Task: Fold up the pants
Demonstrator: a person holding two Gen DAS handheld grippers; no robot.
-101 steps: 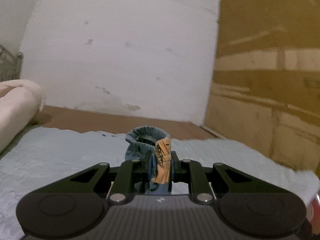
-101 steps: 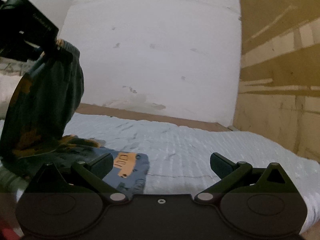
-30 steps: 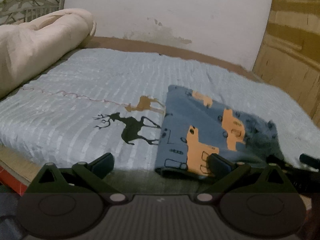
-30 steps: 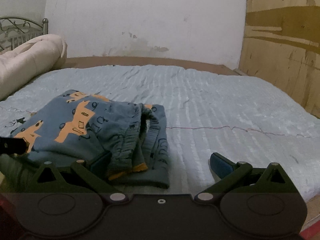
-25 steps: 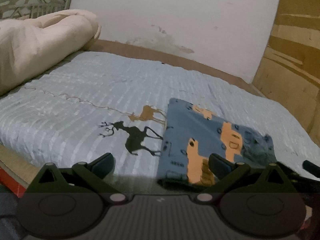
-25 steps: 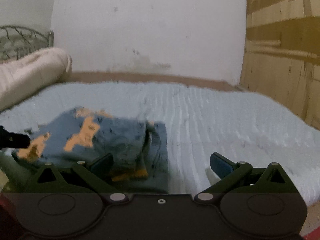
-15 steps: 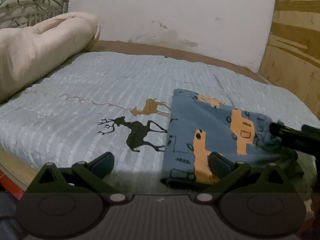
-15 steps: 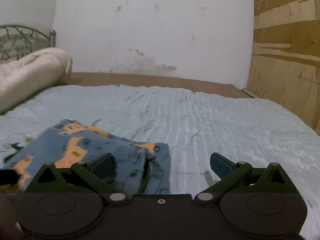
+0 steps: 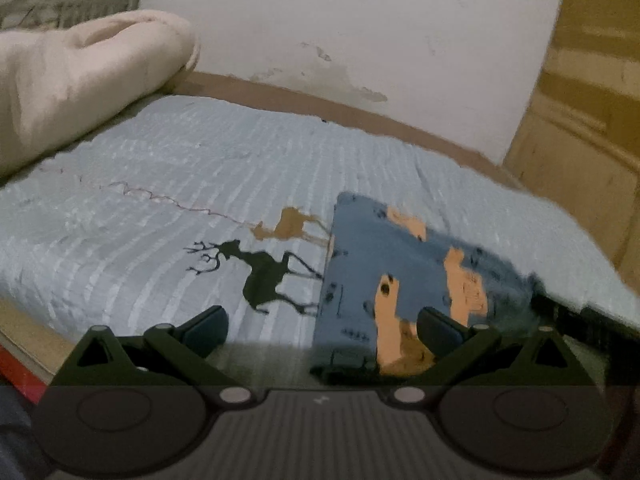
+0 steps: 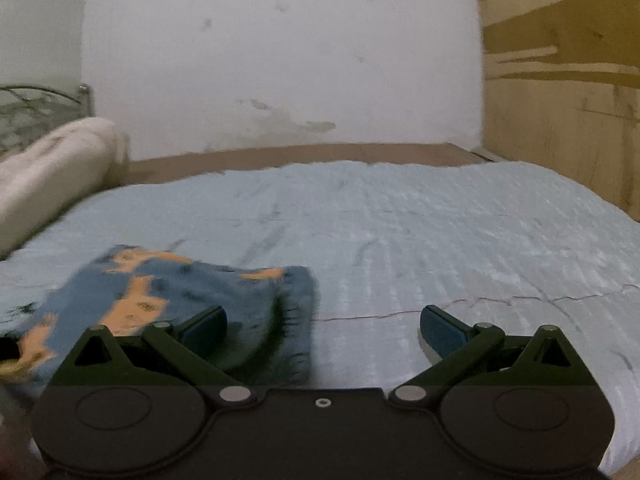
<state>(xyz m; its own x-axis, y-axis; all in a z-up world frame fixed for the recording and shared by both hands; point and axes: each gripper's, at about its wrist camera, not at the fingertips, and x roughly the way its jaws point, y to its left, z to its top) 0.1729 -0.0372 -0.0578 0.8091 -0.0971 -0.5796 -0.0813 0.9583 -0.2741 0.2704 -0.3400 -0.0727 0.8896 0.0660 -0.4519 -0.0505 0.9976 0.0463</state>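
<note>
The blue pants (image 9: 404,276) lay folded flat on the bed (image 9: 168,184), beside a deer picture (image 9: 260,272). The left gripper (image 9: 322,326) and right gripper (image 10: 322,326) both had jaws wide apart, holding nothing.

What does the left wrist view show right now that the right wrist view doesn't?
Only the left wrist view shows the black deer print and the tan deer print on the bedspread, just left of the pants, and the open left gripper.

Only the right wrist view shows the darker bunched fabric along the pants' right side, the bare stretch of bedspread to their right, and the open right gripper.

Both show the folded blue pants lying flat on the light blue bedspread, the rolled cream blanket, the white wall and wooden panels.
</note>
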